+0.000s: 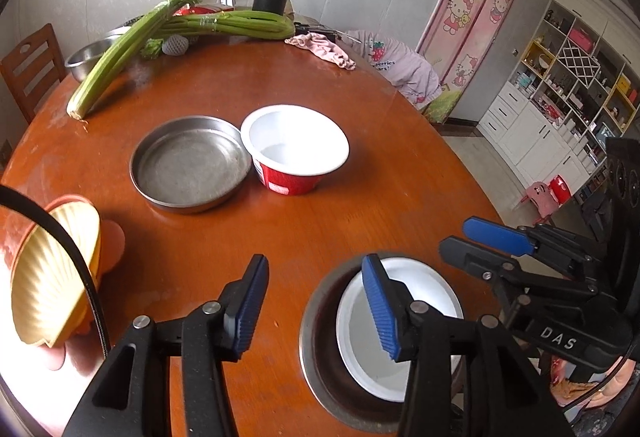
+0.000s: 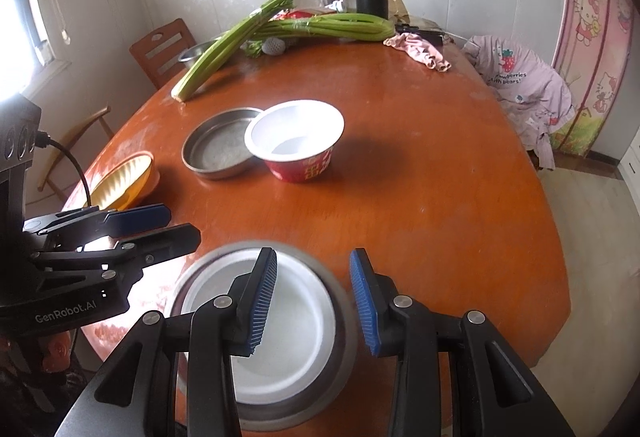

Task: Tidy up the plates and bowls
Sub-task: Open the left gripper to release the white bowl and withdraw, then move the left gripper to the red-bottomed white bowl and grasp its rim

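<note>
Round wooden table (image 2: 440,197). A white bowl (image 2: 280,317) nested in a metal plate (image 2: 344,349) sits at the near edge. Left gripper (image 1: 316,305) and right gripper (image 2: 314,301) hover above it, jaws parted, grasping nothing. Mid-table, a metal pan (image 1: 192,165) touches a red bowl (image 1: 294,149); a yellow dish (image 1: 52,273) lies at the left edge.
</note>
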The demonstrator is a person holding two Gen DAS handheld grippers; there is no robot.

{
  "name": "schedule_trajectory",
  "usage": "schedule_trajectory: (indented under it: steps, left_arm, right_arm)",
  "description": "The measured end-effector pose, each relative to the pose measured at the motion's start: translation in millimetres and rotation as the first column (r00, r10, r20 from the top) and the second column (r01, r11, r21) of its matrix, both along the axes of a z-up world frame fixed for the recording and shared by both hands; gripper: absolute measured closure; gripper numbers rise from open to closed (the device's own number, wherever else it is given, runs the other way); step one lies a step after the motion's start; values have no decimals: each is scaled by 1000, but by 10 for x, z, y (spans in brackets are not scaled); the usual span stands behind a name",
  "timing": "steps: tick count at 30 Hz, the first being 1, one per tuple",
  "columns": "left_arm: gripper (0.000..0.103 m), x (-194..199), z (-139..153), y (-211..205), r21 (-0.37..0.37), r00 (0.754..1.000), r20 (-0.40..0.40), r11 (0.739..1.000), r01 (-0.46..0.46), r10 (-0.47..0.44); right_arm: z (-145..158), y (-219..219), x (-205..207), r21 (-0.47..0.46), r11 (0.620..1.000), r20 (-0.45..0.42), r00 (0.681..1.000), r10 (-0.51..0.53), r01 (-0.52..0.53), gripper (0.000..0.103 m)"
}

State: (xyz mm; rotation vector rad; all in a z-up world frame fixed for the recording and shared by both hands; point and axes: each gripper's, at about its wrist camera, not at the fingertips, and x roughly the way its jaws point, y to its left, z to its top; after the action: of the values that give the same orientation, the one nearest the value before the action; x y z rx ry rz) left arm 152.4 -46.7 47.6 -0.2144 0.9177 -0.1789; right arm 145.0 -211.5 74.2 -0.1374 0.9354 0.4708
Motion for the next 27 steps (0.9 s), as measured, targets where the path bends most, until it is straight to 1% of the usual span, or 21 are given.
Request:
schedule_trajectory:
  steps: [9,15,20,21,25,27]
  left_arm:
    - [51,296,141,123,5,999,18,999,-41,41]
    - [51,612,164,193,8,998,9,998,-62,62]
    - [51,870,174,297,26,996,11,995,-94,94]
    - [51,930,156,320,25,995,1,994,-102,102]
    - [51,1093,85,346,35,994,-18,994,-103,104]
    - [51,1151,43,344,30,995,-23,995,-95,95]
  right_arm:
    - [173,-29,294,16,1000,35,999,-5,4,64]
    - [212,21,512,11,1000,46,999,1,-1,63]
    - [186,62,670,24,1000,32,999,8,-8,63]
    - [172,75,719,22,1000,25,1000,6,-7,63]
    - [83,143,875,45,999,-24,999,25,-24,63]
    - [40,181,911,34,999,-33,999,21,-20,63]
